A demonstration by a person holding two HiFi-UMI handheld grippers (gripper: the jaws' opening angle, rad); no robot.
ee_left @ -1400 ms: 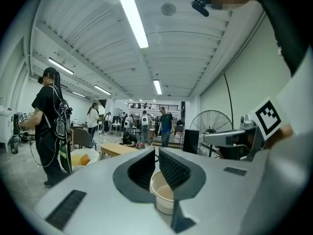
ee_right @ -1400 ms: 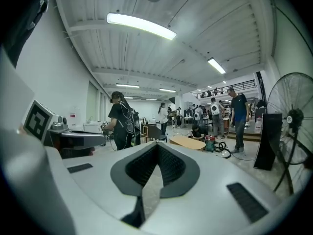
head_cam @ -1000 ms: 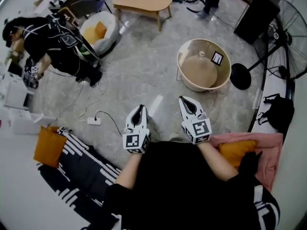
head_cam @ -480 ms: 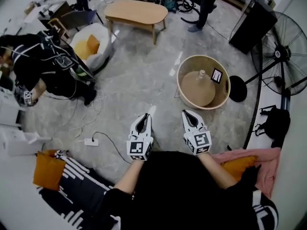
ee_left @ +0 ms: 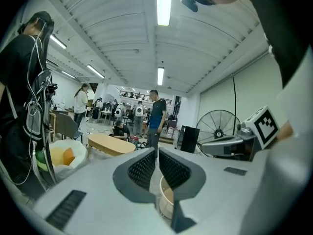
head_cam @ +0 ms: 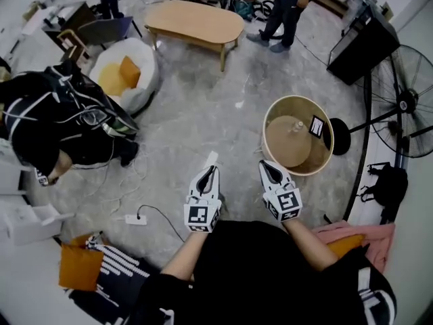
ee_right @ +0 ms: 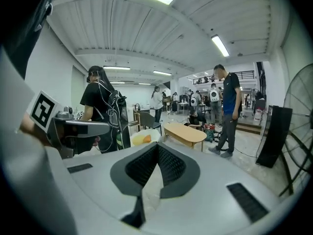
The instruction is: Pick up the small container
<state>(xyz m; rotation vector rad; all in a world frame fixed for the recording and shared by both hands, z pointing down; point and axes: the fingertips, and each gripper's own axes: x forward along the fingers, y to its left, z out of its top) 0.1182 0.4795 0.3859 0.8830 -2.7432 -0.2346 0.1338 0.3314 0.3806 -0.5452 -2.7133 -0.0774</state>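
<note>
round beige tub (head_cam: 323,156), oval wooden table (head_cam: 195,23)

Grey marbled floor (head_cam: 196,114); oval wooden table (head_cam: 195,22); standing fan (head_cam: 406,103); ribbed white ceiling (ee_left: 210,43), strip lights (ee_left: 164,1).

Tub (ee_left: 165,202) mostly hidden behind left gripper (ee_left: 157,152). Fan (head_cam: 406,105) cut by right edge. Standing person (head_cam: 285,9) cut at top edge. Item (head_cam: 298,124) inside tub too small to identify.

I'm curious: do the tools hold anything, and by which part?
Nothing is held. The left tool and right tool are both shut and empty.
</note>
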